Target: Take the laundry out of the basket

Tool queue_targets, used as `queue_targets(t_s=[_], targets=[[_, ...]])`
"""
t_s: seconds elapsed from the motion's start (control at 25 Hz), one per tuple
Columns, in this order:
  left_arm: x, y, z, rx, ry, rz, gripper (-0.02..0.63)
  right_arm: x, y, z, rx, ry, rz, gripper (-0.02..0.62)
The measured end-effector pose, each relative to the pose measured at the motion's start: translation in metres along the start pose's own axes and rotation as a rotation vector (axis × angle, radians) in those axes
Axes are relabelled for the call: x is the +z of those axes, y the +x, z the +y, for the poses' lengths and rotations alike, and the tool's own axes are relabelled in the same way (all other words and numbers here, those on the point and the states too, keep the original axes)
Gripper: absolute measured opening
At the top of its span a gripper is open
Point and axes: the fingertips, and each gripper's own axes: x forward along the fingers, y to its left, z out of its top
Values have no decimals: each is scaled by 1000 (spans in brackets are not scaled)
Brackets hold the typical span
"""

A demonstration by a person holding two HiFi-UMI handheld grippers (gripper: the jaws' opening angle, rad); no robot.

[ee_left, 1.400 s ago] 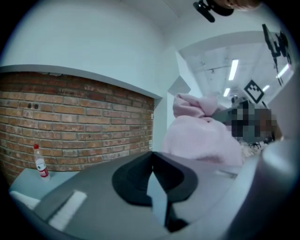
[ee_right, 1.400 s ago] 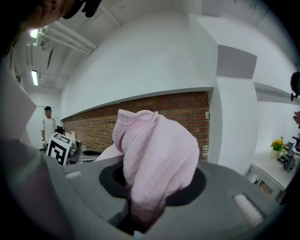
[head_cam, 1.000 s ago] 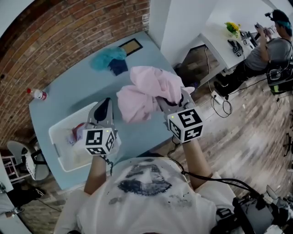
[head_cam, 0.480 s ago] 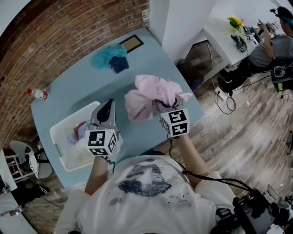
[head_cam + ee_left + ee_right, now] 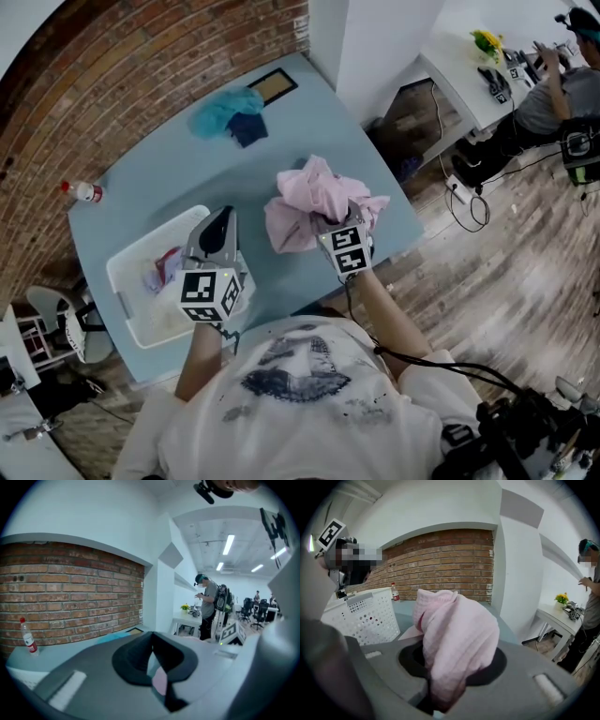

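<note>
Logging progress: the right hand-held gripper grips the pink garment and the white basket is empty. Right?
Not quite. The head view shows the white basket is not empty: it holds a few pieces of laundry. The right hand-held gripper does grip the pink garment.

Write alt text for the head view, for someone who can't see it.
The right gripper holds a bunched pink garment over a light blue table. The left gripper hovers by a white laundry basket with clothes inside; teal clothes lie farther off.
</note>
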Motion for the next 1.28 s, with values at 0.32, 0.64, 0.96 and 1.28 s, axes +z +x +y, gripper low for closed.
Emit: queue_targets(t_s=[0.32,0.64,0.96,1.28], targets=[[1,-8,3,12,-3,8,-9,-21,23,14,18,-76,60,176],[-3,-20,5,27,-10,1,-9,-23,20,17,-8,-82,89,249],[-5,-27,8,30,-21,-5,-9,-12,14,28,48,-8,59,411],[-3,-31,7,28,-26,-20,-9,6,-7,30,47,-13,29,431]])
